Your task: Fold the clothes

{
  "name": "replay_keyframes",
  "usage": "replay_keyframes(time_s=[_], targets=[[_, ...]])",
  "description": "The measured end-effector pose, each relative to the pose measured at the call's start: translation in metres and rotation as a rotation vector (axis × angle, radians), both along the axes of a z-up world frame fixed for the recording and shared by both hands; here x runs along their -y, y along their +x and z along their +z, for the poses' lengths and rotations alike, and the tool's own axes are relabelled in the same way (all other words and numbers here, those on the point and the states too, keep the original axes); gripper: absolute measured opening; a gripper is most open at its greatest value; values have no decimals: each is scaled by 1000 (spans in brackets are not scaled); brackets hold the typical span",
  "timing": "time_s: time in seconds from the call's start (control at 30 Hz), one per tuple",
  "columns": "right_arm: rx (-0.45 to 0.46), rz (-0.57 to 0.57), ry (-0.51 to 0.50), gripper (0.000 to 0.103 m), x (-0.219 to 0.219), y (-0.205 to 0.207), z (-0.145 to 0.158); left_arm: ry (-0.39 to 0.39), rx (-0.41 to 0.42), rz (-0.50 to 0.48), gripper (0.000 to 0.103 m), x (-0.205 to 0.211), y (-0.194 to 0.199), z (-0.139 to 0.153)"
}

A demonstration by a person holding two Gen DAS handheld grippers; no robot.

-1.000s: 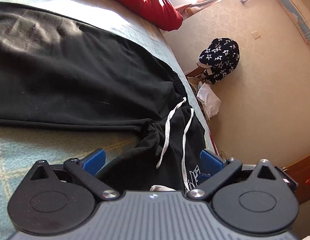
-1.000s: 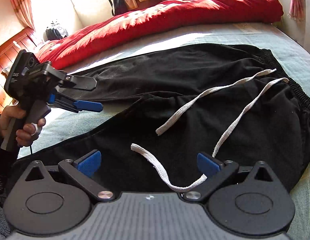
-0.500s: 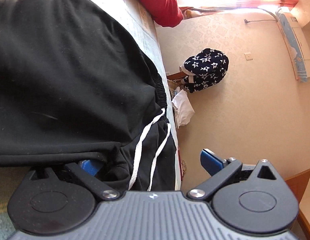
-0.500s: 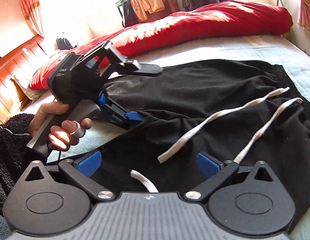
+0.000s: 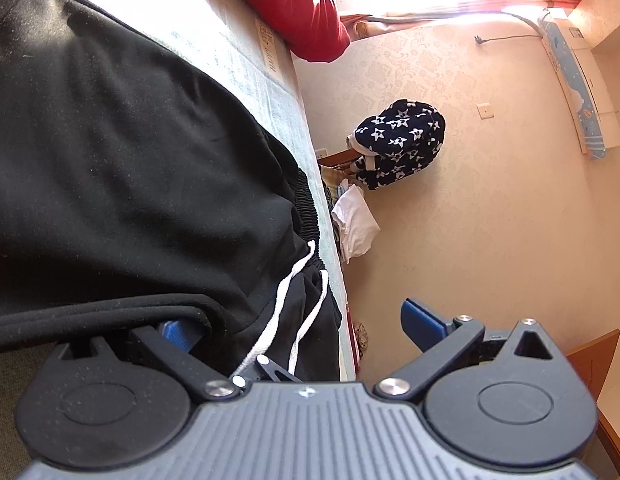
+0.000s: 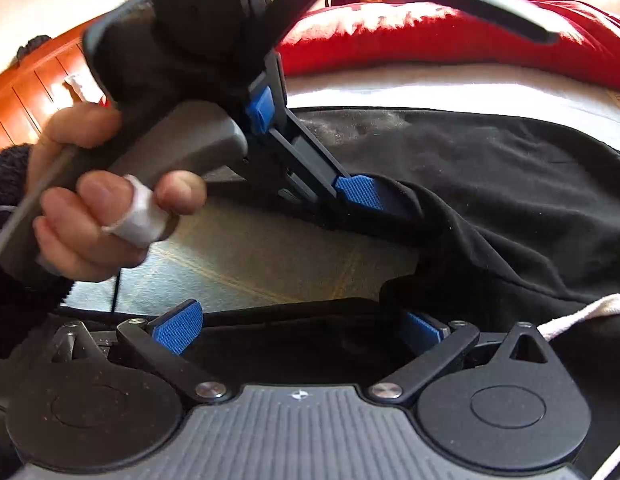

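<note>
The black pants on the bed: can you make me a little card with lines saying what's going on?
garment: black pants with white drawstring
lying on: bed
left gripper: open, one blue pad tucked under a fold of the pants
right gripper: open, low at the pants' edge
behind: red quilt
folding: not finished

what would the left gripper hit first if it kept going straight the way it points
Probably the black pants: the left gripper is open, one blue pad already tucked under a fabric fold. The white drawstrings lie just ahead; depth is hard to judge.
</note>
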State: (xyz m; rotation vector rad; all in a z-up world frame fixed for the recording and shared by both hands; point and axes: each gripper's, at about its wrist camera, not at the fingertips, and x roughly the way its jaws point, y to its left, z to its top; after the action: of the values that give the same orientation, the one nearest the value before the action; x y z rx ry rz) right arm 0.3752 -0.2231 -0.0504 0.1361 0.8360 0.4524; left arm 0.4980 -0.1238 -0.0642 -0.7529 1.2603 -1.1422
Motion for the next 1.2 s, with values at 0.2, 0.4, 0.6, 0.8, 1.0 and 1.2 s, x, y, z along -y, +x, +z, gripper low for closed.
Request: replay_keyframes(time_s=[0.2,0.4,0.6,0.8,1.0,1.2], targets=[[25,2,75,103,11,-31,18,-45,-19,3,100,-11,-5,-7],[3,-40,115,103,4,-16,3,-48,-17,-1,100,-19,-8,-6],[27,-64,136,103,8,-20,13,-38,16,20,100,-39,-3,1],[51,-111,75,103,27,-46,29,8,40,2,101,-73,-22,2],[-26,-176,110,103,45,-2,10,53,51,56,100,-117,-52,1],[-1,-231,95,103,52,21,17,105,88,113,101,-152,-75,5]])
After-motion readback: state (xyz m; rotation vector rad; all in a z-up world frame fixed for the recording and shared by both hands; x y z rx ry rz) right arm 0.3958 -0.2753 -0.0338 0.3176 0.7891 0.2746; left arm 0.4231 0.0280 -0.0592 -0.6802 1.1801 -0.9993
